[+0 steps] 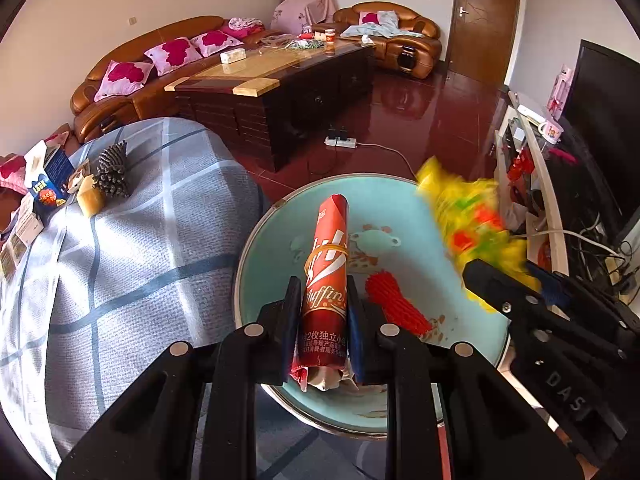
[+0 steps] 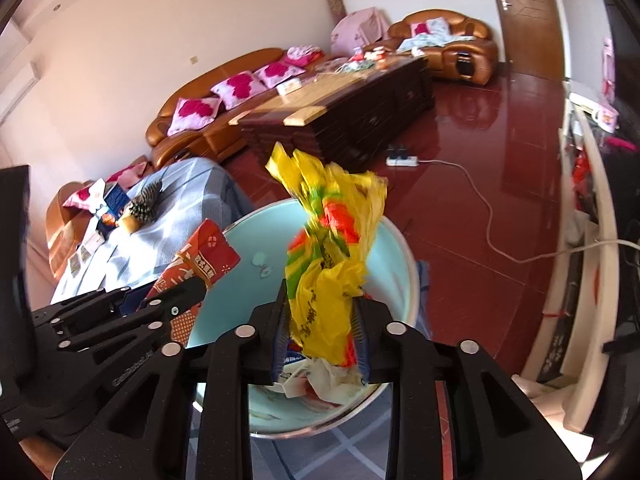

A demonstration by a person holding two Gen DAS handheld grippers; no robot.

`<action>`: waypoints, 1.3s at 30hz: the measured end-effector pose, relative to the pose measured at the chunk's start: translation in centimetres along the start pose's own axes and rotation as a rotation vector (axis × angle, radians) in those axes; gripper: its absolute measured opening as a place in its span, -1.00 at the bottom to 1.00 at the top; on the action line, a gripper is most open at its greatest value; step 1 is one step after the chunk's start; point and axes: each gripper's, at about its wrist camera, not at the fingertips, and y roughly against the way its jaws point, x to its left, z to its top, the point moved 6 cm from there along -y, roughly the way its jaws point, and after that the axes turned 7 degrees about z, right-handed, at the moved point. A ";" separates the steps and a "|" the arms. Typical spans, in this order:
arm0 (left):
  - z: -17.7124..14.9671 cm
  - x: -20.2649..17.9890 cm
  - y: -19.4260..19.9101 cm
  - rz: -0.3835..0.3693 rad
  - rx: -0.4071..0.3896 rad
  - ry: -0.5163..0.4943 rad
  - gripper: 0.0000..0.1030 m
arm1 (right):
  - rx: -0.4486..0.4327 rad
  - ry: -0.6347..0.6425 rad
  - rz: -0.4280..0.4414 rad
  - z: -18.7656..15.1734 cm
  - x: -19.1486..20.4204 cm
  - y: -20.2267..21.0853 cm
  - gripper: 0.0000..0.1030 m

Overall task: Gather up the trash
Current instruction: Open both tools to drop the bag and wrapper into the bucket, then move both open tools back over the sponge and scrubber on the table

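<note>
My left gripper (image 1: 323, 286) is shut on a rolled red muffin wrapper (image 1: 326, 264) bound with a rubber band. It holds the roll over a pale blue basin (image 1: 272, 264). A red foam net (image 1: 394, 304) lies inside the basin, to the right of the roll. My right gripper (image 2: 323, 298) is over the same basin (image 2: 248, 240), and a crumpled yellow plastic bag (image 2: 328, 240) stands up between its pads, blurred. Crumpled paper scraps (image 2: 320, 380) lie in the basin beneath it. The wrapper (image 2: 204, 256) shows at left in the right wrist view.
A grey-blue checked cloth (image 1: 140, 240) at left carries a spiky brush (image 1: 114, 172) and small boxes. Beyond the basin, a white power strip (image 1: 340, 142) with its cord lies on the red floor. A dark coffee table (image 1: 280, 80) stands farther back, and a white TV stand (image 1: 540, 184) lines the right.
</note>
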 end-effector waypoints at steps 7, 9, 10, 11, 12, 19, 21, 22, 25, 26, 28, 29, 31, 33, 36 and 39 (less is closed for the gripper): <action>-0.1 -0.2 -0.3 0.003 0.010 0.003 -0.59 | -0.049 -0.034 0.005 0.3 -0.9 1.5 -0.27; -0.1 -0.4 -0.4 0.002 0.014 0.001 -0.58 | -0.073 -0.052 0.002 0.5 -1.1 2.2 -0.27; -0.1 -0.4 -0.5 0.003 0.016 0.000 -0.57 | -0.087 -0.059 -0.004 0.6 -1.2 2.6 -0.27; 0.0 -0.4 -0.5 0.004 0.013 -0.003 -0.48 | -0.103 -0.066 -0.009 0.8 -1.3 3.0 -0.27; 0.0 -0.5 -0.4 0.006 0.008 -0.011 -0.34 | -0.113 -0.070 -0.011 0.9 -1.4 3.3 -0.27; 0.6 0.1 1.0 0.014 -0.053 -0.009 0.57 | -0.180 -0.076 -0.017 1.8 -0.9 5.2 -0.26; 0.6 0.8 1.2 0.032 -0.059 0.000 0.60 | -0.189 -0.071 -0.012 1.9 -0.4 5.4 -0.26; 0.5 1.3 1.2 0.035 -0.053 0.008 0.61 | -0.189 -0.068 -0.010 2.0 -0.2 5.3 -0.26; 0.0 3.6 1.2 0.045 -0.031 0.043 0.62 | -0.172 -0.046 -0.002 1.9 0.8 4.9 -0.26; -0.2 4.6 1.2 0.058 -0.028 0.053 0.64 | -0.165 -0.036 -0.001 1.9 1.2 4.7 -0.26; -0.8 7.3 1.1 0.098 -0.020 0.087 0.72 | -0.145 -0.018 0.003 1.7 2.4 3.8 -0.26; -1.1 9.1 1.0 0.118 -0.012 0.116 0.72 | -0.135 -0.014 0.008 1.7 2.9 3.4 -0.27; -1.6 12.1 0.7 0.148 0.003 0.170 0.72 | -0.116 -0.005 0.015 1.6 3.8 2.5 -0.27; -2.0 15.6 0.5 0.185 0.012 0.232 0.72 | -0.093 0.012 0.025 1.6 5.2 1.4 -0.27; -2.6 19.8 0.5 0.222 0.013 0.289 0.72 | -0.062 0.036 0.049 1.9 7.5 -0.2 -0.27; -2.9 23.5 0.4 0.252 0.009 0.341 0.72 | -0.036 0.065 0.062 2.5 10.0 -2.1 -0.27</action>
